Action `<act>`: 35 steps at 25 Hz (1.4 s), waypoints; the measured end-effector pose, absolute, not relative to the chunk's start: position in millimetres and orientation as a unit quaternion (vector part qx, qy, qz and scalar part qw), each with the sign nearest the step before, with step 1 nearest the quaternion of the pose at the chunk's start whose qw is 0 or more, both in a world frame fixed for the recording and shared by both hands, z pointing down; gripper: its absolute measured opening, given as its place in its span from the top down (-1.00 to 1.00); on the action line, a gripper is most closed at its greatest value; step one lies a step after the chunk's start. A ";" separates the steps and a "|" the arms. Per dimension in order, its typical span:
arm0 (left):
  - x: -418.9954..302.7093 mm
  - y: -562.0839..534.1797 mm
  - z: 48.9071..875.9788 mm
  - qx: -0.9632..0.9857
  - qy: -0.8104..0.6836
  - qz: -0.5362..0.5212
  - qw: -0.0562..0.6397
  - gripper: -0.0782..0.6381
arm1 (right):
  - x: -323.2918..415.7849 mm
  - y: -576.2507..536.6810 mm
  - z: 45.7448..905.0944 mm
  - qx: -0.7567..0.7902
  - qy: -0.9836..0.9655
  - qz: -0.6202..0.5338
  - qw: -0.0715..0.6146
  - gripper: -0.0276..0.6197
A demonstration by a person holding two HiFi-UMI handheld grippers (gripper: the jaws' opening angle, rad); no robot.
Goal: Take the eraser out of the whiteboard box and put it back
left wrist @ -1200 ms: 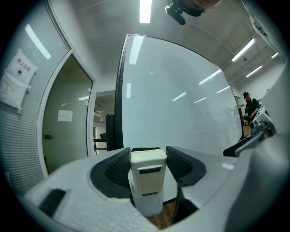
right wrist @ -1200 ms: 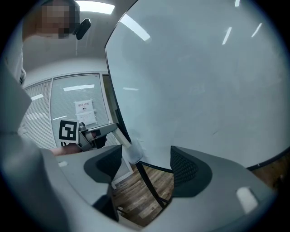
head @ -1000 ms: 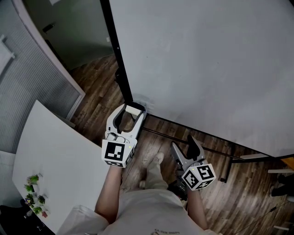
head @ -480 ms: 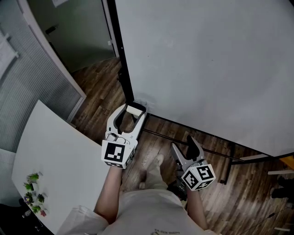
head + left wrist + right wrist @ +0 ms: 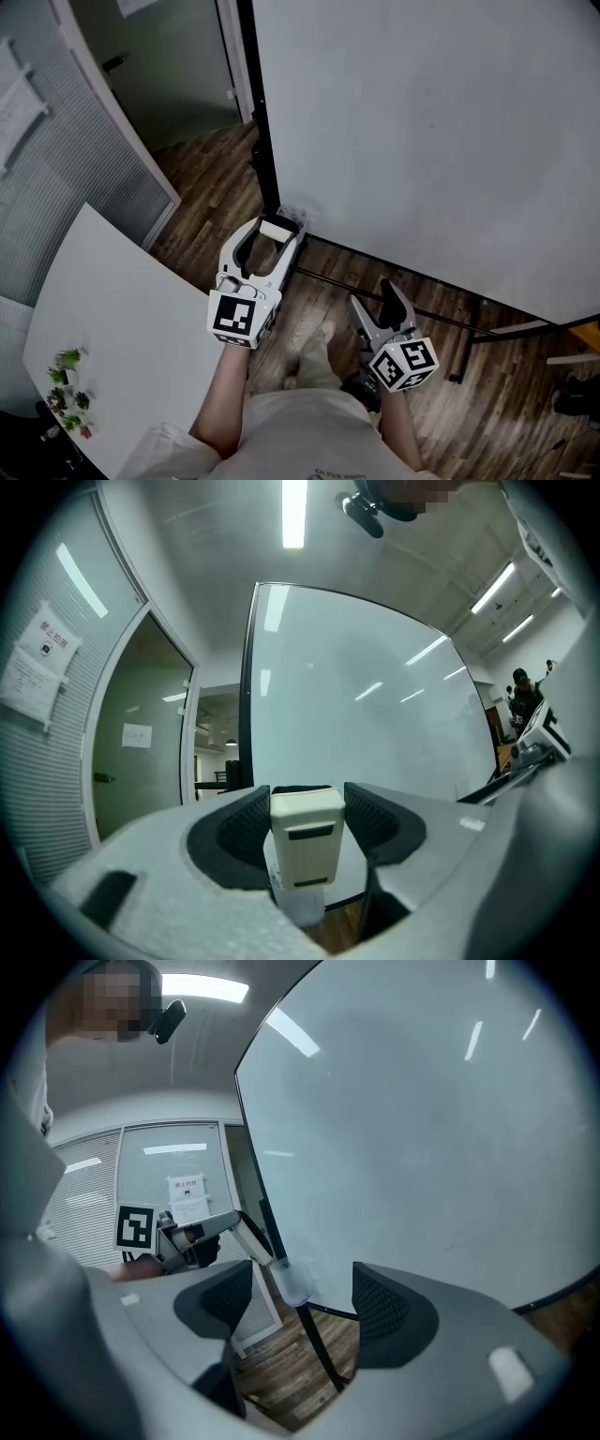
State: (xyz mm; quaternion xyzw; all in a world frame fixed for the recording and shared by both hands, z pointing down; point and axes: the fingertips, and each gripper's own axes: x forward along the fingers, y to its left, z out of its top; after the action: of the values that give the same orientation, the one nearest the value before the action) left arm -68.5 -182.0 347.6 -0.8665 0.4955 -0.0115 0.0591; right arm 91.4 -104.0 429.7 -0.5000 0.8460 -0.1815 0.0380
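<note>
A cream eraser [image 5: 277, 228] sits between the jaws of my left gripper [image 5: 278, 231], which is shut on it. In the left gripper view the eraser [image 5: 305, 841] stands upright between the ribbed pads, just above the translucent whiteboard box [image 5: 302, 909]. That box [image 5: 297, 217] hangs at the lower left corner of the big whiteboard [image 5: 422, 141], right beyond the eraser. My right gripper [image 5: 373, 298] hovers lower and to the right, open with nothing between its jaws. From the right gripper view [image 5: 300, 1307] the box [image 5: 293, 1282] and the left gripper [image 5: 202, 1232] show side by side.
A white table [image 5: 122, 337] with small plants [image 5: 66, 394] lies at the left. The whiteboard's black post [image 5: 265, 141] and floor rail [image 5: 412, 305] stand over wood flooring. A glass partition with blinds [image 5: 66, 187] and a doorway are at the far left.
The left gripper, still shut on the eraser, has edged a little up and along by the board's corner. The right gripper has hardly shifted.
</note>
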 end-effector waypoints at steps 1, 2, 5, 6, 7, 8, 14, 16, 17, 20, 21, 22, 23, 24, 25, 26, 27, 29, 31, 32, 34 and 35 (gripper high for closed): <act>-68.7 -180.0 347.7 -0.866 0.496 -0.012 0.059 0.09 | 90.8 -102.5 429.7 -0.500 0.846 -0.181 0.039 -0.10; -68.9 -178.6 347.7 -0.866 0.496 -0.012 0.059 0.09 | 90.3 -101.5 429.7 -0.499 0.846 -0.181 0.039 -0.10; -70.3 -177.5 347.1 -0.866 0.497 -0.011 0.059 0.09 | 88.4 -101.3 429.1 -0.498 0.847 -0.181 0.039 -0.10; -71.4 -177.8 347.4 -0.865 0.498 -0.011 0.058 0.09 | 87.6 -101.7 428.9 -0.497 0.848 -0.181 0.038 -0.10; -72.5 -178.0 347.7 -0.865 0.498 -0.011 0.058 0.09 | 86.9 -101.8 428.9 -0.497 0.848 -0.181 0.038 -0.10; -73.3 -178.1 347.7 -0.865 0.498 -0.011 0.058 0.09 | 86.5 -101.8 429.0 -0.497 0.848 -0.181 0.038 -0.10; -74.9 -183.2 349.3 -0.866 0.497 -0.011 0.053 0.09 | 86.4 -106.6 430.4 -0.499 0.846 -0.183 0.036 -0.10; -75.0 -185.7 350.3 -0.866 0.497 -0.010 0.052 0.09 | 86.4 -108.6 431.4 -0.499 0.846 -0.184 0.035 -0.10; -74.9 -186.8 349.9 -0.866 0.497 -0.008 0.052 0.09 | 86.4 -109.5 431.9 -0.499 0.846 -0.184 0.035 -0.10; -75.5 -190.4 352.1 -0.866 0.498 -0.011 0.050 0.09 | 86.8 -111.9 432.8 -0.499 0.846 -0.184 0.033 -0.10; -75.8 -191.9 353.4 -0.866 0.498 -0.012 0.048 0.09 | 87.0 -113.0 433.1 -0.500 0.846 -0.185 0.032 -0.10; -76.0 -193.6 354.1 -0.865 0.498 -0.013 0.048 0.09 | 87.3 -114.4 433.6 -0.500 0.846 -0.186 0.031 -0.10; -75.9 -195.4 354.4 -0.865 0.499 -0.013 0.047 0.09 | 87.6 -115.8 434.1 -0.499 0.845 -0.186 0.031 -0.10; -75.8 -197.0 354.6 -0.866 0.499 -0.012 0.047 0.09 | 87.9 -117.3 434.8 -0.499 0.845 -0.187 0.031 -0.10; -75.5 -198.3 354.8 -0.866 0.498 -0.011 0.047 0.09 | 88.2 -118.6 435.5 -0.499 0.845 -0.188 0.032 -0.10; -75.2 -199.5 354.8 -0.866 0.498 -0.010 0.047 0.09 | 88.5 -119.6 436.0 -0.499 0.846 -0.188 0.032 -0.10; -74.7 -200.4 354.7 -0.866 0.498 -0.010 0.046 0.09 | 88.8 -120.2 436.2 -0.498 0.846 -0.188 0.032 -0.10; -73.0 -201.8 355.0 -0.866 0.497 -0.009 0.046 0.09 | 90.4 -120.4 436.4 -0.500 0.845 -0.189 0.032 -0.10; -71.2 -202.8 356.4 -0.867 0.497 -0.010 0.045 0.09 | 92.7 -120.3 437.5 -0.501 0.844 -0.189 0.031 -0.10; -70.4 -203.6 357.3 -0.867 0.496 -0.010 0.045 0.09 | 93.7 -120.6 438.3 -0.502 0.844 -0.190 0.030 -0.10; -69.5 -205.7 358.5 -0.867 0.496 -0.009 0.043 0.09 | 95.2 -121.7 439.8 -0.502 0.843 -0.190 0.027 -0.10; -69.1 -206.7 358.9 -0.867 0.496 -0.008 0.042 0.09 | 95.6 -122.3 440.4 -0.502 0.843 -0.191 0.026 -0.10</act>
State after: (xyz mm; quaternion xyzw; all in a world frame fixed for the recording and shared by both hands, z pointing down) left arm -69.1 -206.7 358.9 -0.8673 0.4958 -0.0083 0.0424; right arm 95.6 -122.3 440.4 -0.5024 0.8429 -0.1908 0.0259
